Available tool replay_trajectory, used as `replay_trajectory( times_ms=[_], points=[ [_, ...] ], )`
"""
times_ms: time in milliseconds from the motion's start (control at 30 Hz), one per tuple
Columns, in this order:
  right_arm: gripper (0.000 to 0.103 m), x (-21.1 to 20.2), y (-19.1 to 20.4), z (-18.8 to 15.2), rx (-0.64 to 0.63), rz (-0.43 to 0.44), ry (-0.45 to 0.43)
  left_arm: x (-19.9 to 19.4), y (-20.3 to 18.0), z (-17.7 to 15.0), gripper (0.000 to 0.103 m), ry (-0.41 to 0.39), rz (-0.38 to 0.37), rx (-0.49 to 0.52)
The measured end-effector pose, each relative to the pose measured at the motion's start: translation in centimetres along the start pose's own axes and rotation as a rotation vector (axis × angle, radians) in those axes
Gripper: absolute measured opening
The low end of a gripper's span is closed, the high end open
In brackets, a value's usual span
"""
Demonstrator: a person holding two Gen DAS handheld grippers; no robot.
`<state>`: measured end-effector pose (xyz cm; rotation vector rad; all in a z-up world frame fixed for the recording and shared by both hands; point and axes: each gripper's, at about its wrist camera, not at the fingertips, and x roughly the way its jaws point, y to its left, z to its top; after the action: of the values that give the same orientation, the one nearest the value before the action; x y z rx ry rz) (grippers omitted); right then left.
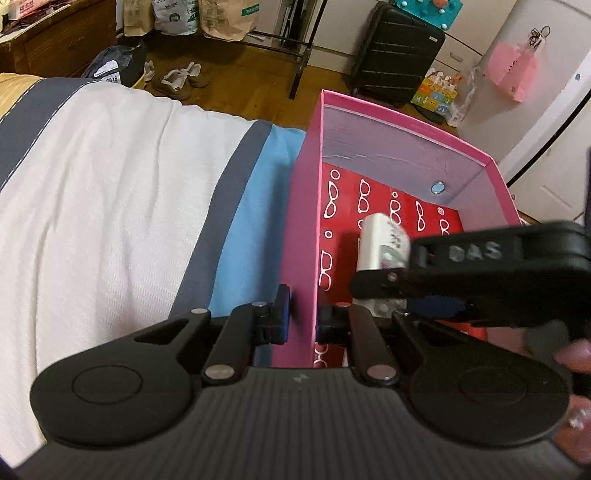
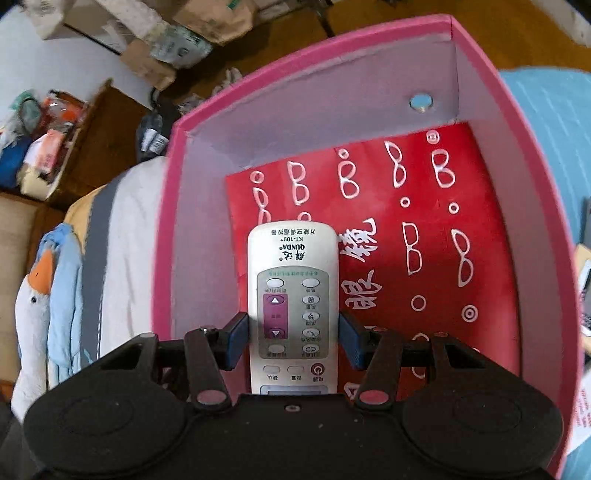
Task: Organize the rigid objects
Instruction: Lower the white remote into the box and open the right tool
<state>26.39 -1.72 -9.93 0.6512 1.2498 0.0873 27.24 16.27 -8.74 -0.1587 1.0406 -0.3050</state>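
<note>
A pink box [image 1: 303,206] with pale inner walls stands on the bed, a red sheet printed with white glasses [image 1: 373,206] lying on its floor. My left gripper [image 1: 303,317] is shut on the box's left wall, one pad outside and one inside. My right gripper [image 2: 293,341] is shut on a white air-conditioner remote [image 2: 291,280], its blue pads pressing both long sides, and holds it inside the box [image 2: 166,229] above the red sheet [image 2: 424,229]. The left wrist view shows the right gripper [image 1: 373,291] reaching in from the right with the remote [image 1: 380,243].
The bed carries a white, grey and blue cover [image 1: 110,206]. A goose plush [image 2: 37,295] lies at the box's left. Beyond are a wooden floor, a black suitcase [image 1: 399,55], paper bags [image 1: 221,18], shoes [image 1: 181,77] and a white wardrobe [image 1: 535,92].
</note>
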Motion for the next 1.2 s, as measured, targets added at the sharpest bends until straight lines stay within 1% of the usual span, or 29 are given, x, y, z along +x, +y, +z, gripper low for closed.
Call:
replay_trajectory(
  times_ms=[67,133,233,300,367,467,533,633,700,733,767,833,900,1000,1133,1200],
  points=[
    [0.058,0.5,-0.1,0.1,0.011,0.002,0.011,0.0,0.1,0.0,0.011,0.001,-0.004,0.003],
    [0.059,0.7,-0.3,0.3,0.026,0.041,0.014,0.0,0.0,-0.1,0.011,-0.002,-0.002,0.020],
    [0.059,0.3,-1.6,0.6,0.086,0.145,0.042,0.0,-0.2,-0.3,0.010,-0.005,0.007,0.038],
    [0.059,-0.5,-2.3,0.7,0.111,0.194,0.070,-0.1,-0.2,-0.2,0.010,-0.005,0.007,0.036],
    [0.059,-1.9,-2.8,0.5,0.092,0.238,0.082,-0.1,-0.1,-0.2,0.010,-0.004,0.004,0.029],
    [0.059,-5.4,-3.3,-0.1,0.016,0.297,0.084,-0.1,0.1,-0.2,0.011,-0.010,-0.002,0.014],
    [0.059,-8.4,-3.8,-0.7,-0.057,0.328,0.079,-0.1,0.1,-0.2,0.011,-0.011,0.000,0.012],
    [0.059,-12.7,-5.0,-1.5,-0.179,0.306,0.046,-0.1,-0.1,-0.2,0.011,-0.007,0.008,0.014],
    [0.060,-15.5,-6.0,-2.1,-0.281,0.263,0.000,-0.1,-0.2,-0.2,0.011,-0.004,0.014,0.016],
    [0.060,-16.6,-6.7,-2.2,-0.325,0.258,-0.022,-0.1,-0.2,-0.1,0.010,0.000,0.012,0.016],
    [0.060,-17.7,-7.6,-2.2,-0.361,0.277,-0.033,0.0,-0.1,0.0,0.011,0.005,0.005,0.009],
    [0.060,-18.8,-9.5,-1.9,-0.401,0.323,-0.018,0.0,0.0,0.1,0.011,0.010,0.000,-0.008],
    [0.060,-19.4,-10.8,-1.6,-0.451,0.306,-0.040,-0.1,0.1,0.0,0.011,0.008,-0.001,-0.012],
    [0.060,-19.4,-12.3,-1.8,-0.572,0.239,-0.060,0.0,0.0,0.0,0.011,0.010,0.005,-0.015],
    [0.059,-18.2,-13.8,-3.1,-0.805,0.100,-0.117,0.2,-0.1,0.1,0.009,0.020,0.027,-0.025],
    [0.059,-17.4,-14.6,-3.4,-0.858,0.043,-0.139,0.2,-0.3,0.2,0.009,0.029,0.041,-0.027]
  ],
)
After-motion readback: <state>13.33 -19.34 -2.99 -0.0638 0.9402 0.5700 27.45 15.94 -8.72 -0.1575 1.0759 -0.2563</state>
